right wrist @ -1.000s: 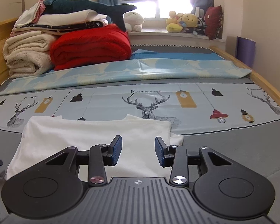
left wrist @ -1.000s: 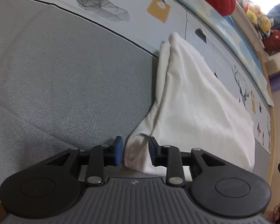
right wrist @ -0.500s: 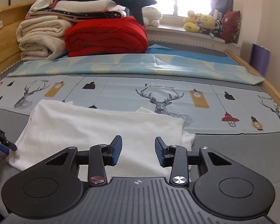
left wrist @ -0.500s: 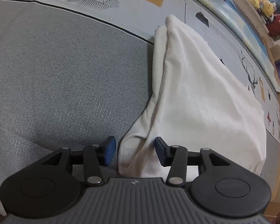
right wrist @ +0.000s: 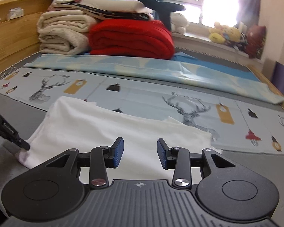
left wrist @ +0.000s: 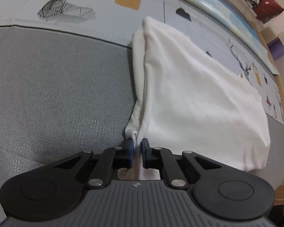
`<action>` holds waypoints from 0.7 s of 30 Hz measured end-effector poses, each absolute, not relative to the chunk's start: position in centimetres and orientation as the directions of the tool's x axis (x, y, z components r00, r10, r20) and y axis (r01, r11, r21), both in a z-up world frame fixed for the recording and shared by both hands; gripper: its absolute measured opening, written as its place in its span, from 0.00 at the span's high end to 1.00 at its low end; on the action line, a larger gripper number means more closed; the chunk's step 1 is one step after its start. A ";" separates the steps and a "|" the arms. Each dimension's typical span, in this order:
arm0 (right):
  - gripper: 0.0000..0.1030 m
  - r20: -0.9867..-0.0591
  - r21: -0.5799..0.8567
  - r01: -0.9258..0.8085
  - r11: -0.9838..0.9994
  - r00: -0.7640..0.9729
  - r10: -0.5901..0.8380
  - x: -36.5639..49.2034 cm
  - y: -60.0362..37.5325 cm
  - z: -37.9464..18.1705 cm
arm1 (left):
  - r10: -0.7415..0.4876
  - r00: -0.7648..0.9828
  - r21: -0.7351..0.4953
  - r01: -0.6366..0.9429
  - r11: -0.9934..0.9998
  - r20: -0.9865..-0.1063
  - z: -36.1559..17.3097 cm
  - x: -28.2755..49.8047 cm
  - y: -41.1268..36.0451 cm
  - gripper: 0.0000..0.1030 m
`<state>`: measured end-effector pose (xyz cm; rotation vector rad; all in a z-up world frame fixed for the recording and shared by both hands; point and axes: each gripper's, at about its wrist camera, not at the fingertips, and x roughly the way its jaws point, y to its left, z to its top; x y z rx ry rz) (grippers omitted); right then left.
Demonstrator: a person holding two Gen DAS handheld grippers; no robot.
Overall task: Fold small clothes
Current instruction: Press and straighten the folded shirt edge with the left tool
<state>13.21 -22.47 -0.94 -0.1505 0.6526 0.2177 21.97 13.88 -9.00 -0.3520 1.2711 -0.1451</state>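
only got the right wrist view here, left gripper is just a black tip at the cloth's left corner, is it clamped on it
Observer: Yes. The left gripper has just closed; its pads pinch the near corner of the white garment.
Operator: single layer or more
Observer: Two layered edges meet at that corner; how many sit between the pads I cannot tell.
Operator: what's left of that corner
Observer: Bare grey mattress fabric. Your right gripper is open over the cloth.

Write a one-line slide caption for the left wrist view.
Left gripper pinches the white garment's corner on the grey mattress.
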 end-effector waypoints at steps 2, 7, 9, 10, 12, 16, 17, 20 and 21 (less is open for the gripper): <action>0.61 -0.612 -0.076 -0.285 0.955 0.770 0.181 13.2 -21.0 -1.0 | -0.319 0.325 -0.360 -0.073 0.930 -0.891 -7.7 21.9 13.7 0.92; 0.60 -0.606 -0.111 -0.431 0.896 0.743 0.282 12.3 -16.3 -1.5 | -0.368 0.389 -0.410 -0.029 0.911 -0.845 -4.9 21.9 12.8 0.92; 0.60 -0.605 -0.150 -0.497 0.855 0.730 0.318 11.6 -14.1 -1.9 | -0.374 0.400 -0.413 -0.013 0.911 -0.837 -4.0 21.9 12.2 0.92; 0.59 -0.606 -0.172 -0.532 0.829 0.721 0.337 11.2 -13.0 -2.2 | -0.375 0.404 -0.412 -0.005 0.911 -0.834 -3.6 21.8 11.8 0.93; 0.57 -0.611 -0.200 -0.588 0.784 0.700 0.369 10.5 -11.0 -2.7 | -0.374 0.412 -0.407 0.009 0.913 -0.831 -2.9 21.8 11.4 0.93; 0.52 -0.627 -0.243 -0.660 0.711 0.666 0.404 9.3 -7.7 -3.8 | -0.375 0.424 -0.404 0.023 0.914 -0.824 -1.8 22.0 10.3 0.93; 0.52 -0.633 -0.249 -0.670 0.700 0.659 0.406 9.2 -7.0 -4.1 | -0.377 0.426 -0.406 0.025 0.914 -0.822 -1.6 21.9 10.1 0.93; 0.49 -0.637 -0.288 -0.683 0.672 0.660 0.398 9.1 -5.2 -4.9 | -0.371 0.425 -0.397 0.029 0.917 -0.826 -1.2 21.9 9.6 0.93; 0.48 -0.636 -0.304 -0.683 0.664 0.664 0.393 9.0 -4.6 -5.2 | -0.372 0.425 -0.397 0.032 0.917 -0.825 -1.1 21.9 9.4 0.93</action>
